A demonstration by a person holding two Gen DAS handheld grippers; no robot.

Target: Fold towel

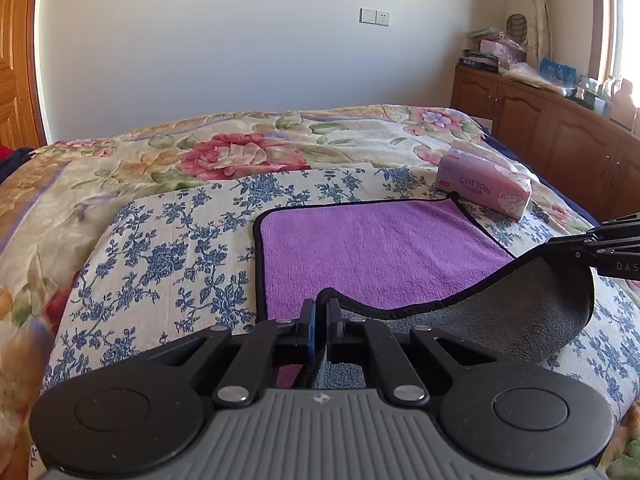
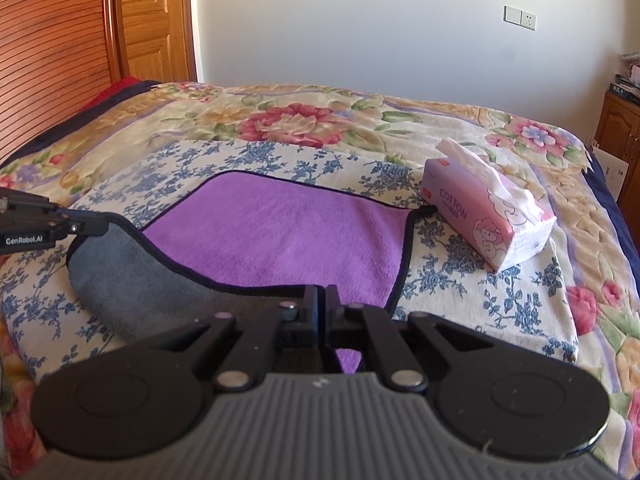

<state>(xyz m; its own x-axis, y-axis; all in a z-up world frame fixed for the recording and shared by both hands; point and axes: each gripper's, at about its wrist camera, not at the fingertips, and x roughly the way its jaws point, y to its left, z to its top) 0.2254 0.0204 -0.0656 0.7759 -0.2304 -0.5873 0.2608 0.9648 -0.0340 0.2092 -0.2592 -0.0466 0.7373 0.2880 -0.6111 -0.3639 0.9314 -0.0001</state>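
A purple towel [image 1: 372, 248] with black trim and a grey underside lies on the blue-flowered cloth on the bed; it also shows in the right wrist view [image 2: 280, 236]. Its near edge is lifted and curled over, grey side [image 1: 500, 320] up. My left gripper [image 1: 321, 308] is shut on the near left corner of the towel. My right gripper [image 2: 322, 296] is shut on the near right corner. Each gripper also shows in the other's view, the right gripper [image 1: 560, 250] at the right edge and the left gripper [image 2: 94, 226] at the left edge.
A pink tissue pack [image 1: 484, 188] marked COTTON lies just past the towel's far right corner, seen also in the right wrist view [image 2: 486, 220]. The flowered bedspread [image 1: 240, 152] covers the bed. A wooden cabinet [image 1: 560, 132] stands at the right, a wooden door [image 2: 156, 20] at the left.
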